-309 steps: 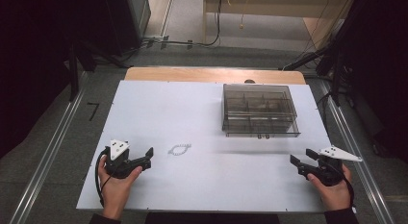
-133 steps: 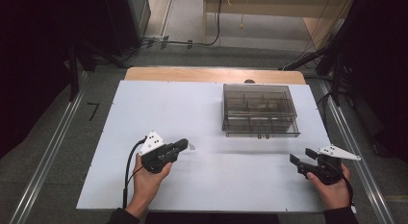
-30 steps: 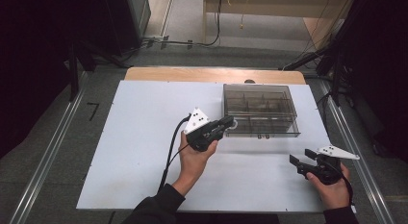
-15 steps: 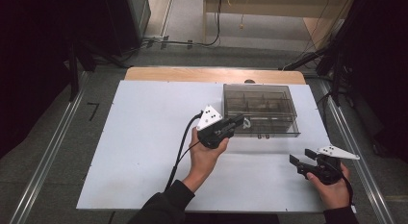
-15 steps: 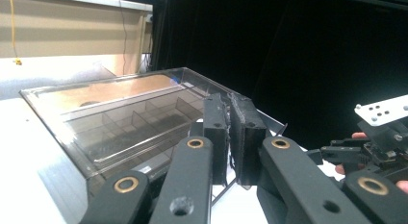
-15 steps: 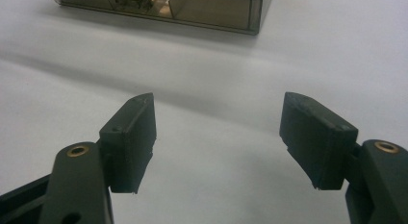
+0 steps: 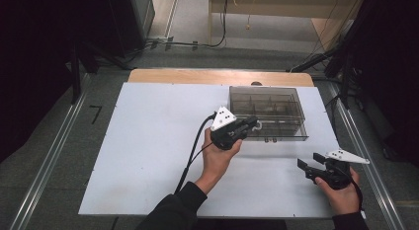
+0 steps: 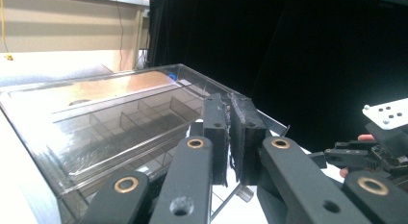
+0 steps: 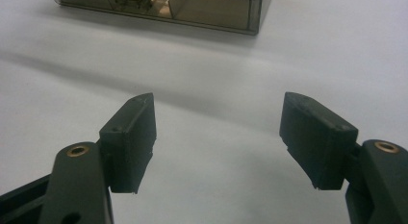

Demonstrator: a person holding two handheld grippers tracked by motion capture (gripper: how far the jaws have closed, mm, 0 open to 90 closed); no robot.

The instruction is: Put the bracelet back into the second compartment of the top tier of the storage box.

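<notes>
At the clear compartment box's (image 7: 267, 111) front edge, left gripper (image 7: 252, 124) jaws pressed together (contents, if any, indiscernible). Right gripper (image 7: 304, 167) rests apart, jaws spread wide.

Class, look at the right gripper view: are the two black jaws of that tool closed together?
No: the right tool has its jaws wide apart, with bare white table showing between them.

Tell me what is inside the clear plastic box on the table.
The clear box is split by dividers into compartments. One near its front edge holds a small object, too blurred to identify. The left gripper covers the near-left corner; tinted walls obscure the rest.
</notes>
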